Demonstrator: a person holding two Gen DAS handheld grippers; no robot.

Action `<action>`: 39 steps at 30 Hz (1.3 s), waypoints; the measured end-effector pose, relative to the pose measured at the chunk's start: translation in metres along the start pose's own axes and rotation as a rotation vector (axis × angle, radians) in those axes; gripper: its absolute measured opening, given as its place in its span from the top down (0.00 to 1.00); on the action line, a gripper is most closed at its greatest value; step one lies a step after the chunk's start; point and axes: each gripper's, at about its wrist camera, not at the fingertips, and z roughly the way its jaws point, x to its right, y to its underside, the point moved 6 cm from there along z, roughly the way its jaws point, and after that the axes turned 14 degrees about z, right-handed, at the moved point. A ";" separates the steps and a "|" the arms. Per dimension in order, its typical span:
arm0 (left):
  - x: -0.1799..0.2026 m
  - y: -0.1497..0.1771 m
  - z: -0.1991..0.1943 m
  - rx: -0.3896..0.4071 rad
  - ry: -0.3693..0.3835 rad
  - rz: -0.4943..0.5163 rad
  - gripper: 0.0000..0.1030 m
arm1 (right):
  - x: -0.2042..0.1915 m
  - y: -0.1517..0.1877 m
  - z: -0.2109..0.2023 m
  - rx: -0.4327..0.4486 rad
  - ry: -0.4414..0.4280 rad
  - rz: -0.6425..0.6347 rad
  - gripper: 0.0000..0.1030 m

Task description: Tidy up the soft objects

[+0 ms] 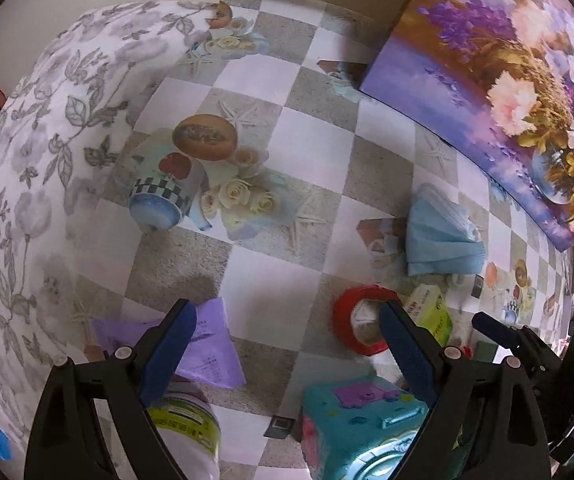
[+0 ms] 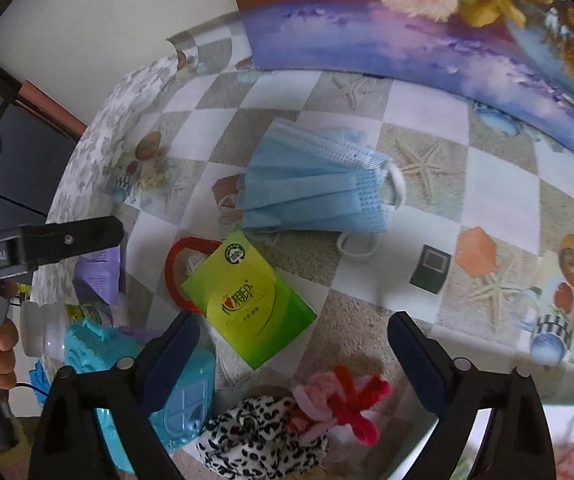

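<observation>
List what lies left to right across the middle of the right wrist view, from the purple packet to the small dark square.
Purple packet → red tape roll → green tissue pack → blue face masks → small dark square.

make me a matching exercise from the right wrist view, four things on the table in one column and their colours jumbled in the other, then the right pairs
Things:
1. face masks
2. tissue pack
3. tape roll
4. scrunchie

Colours:
A. red
B. black and white spots
C. light blue
D. green and yellow

Pairs: 1-C, 2-D, 3-A, 4-B
</observation>
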 end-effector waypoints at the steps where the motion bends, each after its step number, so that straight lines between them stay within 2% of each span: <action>1: -0.001 -0.001 0.000 -0.003 -0.002 0.001 0.10 | -0.001 0.000 0.002 -0.006 -0.003 -0.002 0.08; 8: -0.004 -0.003 0.009 -0.029 -0.005 -0.003 0.10 | -0.008 -0.001 0.011 -0.023 0.000 -0.039 0.12; 14: -0.001 -0.005 0.017 -0.037 0.001 0.002 0.10 | -0.012 -0.002 0.012 -0.026 -0.054 -0.036 0.25; 17: -0.007 -0.005 0.016 -0.041 -0.019 -0.004 0.10 | -0.013 -0.002 0.011 -0.023 -0.072 -0.036 0.37; 21: -0.020 -0.006 0.012 -0.048 -0.055 -0.005 0.10 | -0.013 -0.002 0.011 -0.015 -0.063 -0.041 0.37; 24: -0.029 -0.006 0.008 -0.075 -0.107 0.025 0.10 | -0.010 -0.002 0.010 -0.012 -0.059 -0.042 0.38; 28: -0.043 -0.004 0.005 -0.114 -0.133 0.047 0.10 | -0.005 -0.001 0.008 -0.014 -0.057 -0.030 0.39; 33: -0.064 0.003 0.006 -0.160 -0.123 0.042 0.10 | 0.002 0.002 0.005 -0.017 -0.052 -0.027 0.39; 36: -0.080 0.006 0.000 -0.128 -0.086 0.019 0.10 | 0.005 0.003 0.004 -0.018 -0.052 -0.023 0.39; 39: -0.100 0.013 -0.004 -0.120 -0.107 0.027 0.10 | 0.008 0.003 0.002 -0.018 -0.050 -0.016 0.40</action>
